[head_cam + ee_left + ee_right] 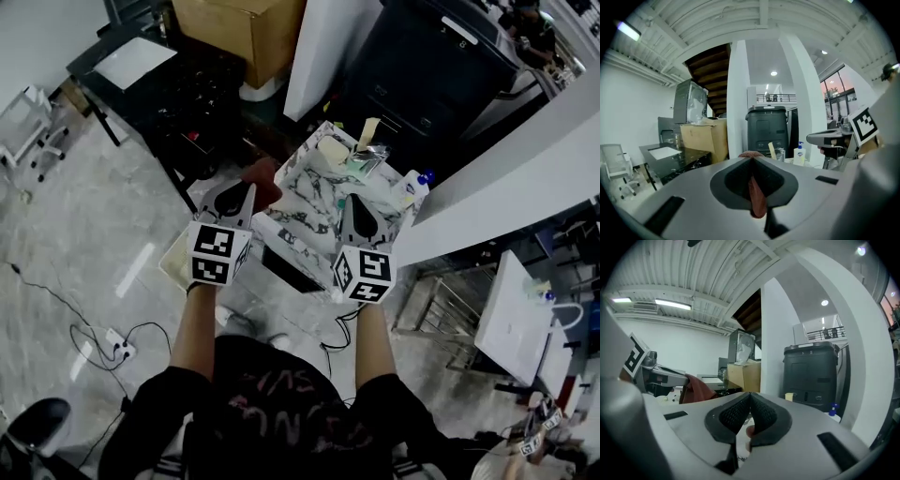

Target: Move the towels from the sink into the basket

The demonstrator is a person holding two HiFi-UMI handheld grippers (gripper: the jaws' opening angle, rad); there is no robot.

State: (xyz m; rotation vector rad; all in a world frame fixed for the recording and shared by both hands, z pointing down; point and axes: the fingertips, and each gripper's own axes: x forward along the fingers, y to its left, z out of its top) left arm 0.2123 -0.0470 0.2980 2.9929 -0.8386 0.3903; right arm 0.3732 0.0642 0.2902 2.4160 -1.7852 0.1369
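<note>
We find the dark red fabric towel pinched in the left gripper, whose jaws are closed tight on a narrow fold of the cloth. The rest of it bunches just beyond the jaw tips, above the left edge of the white, dark-veined marble-patterned counter. The right gripper has its jaws together over the middle of that counter. A small pale reddish scrap shows low between its pads; we cannot tell what it is, so we record no confirmed hold there. A pale cream container lies off the counter's left edge, below the left gripper and largely hidden by its marker cube. We judge it to be the basket, though its form is unclear. The sink basin we cannot make out against the counter's pattern. In our judgement the step in hand is the carry to the basket. To do it well, we would hold the left jaws firmly shut, since a thin fold could slip, and carry the towel high enough that its loose part clears the counter's edge and the container's rim. We would bring it squarely over the opening before letting go, and hold the right gripper clear of the cloth and of the white pump bottle with the blue cap at the counter's right edge.
</note>
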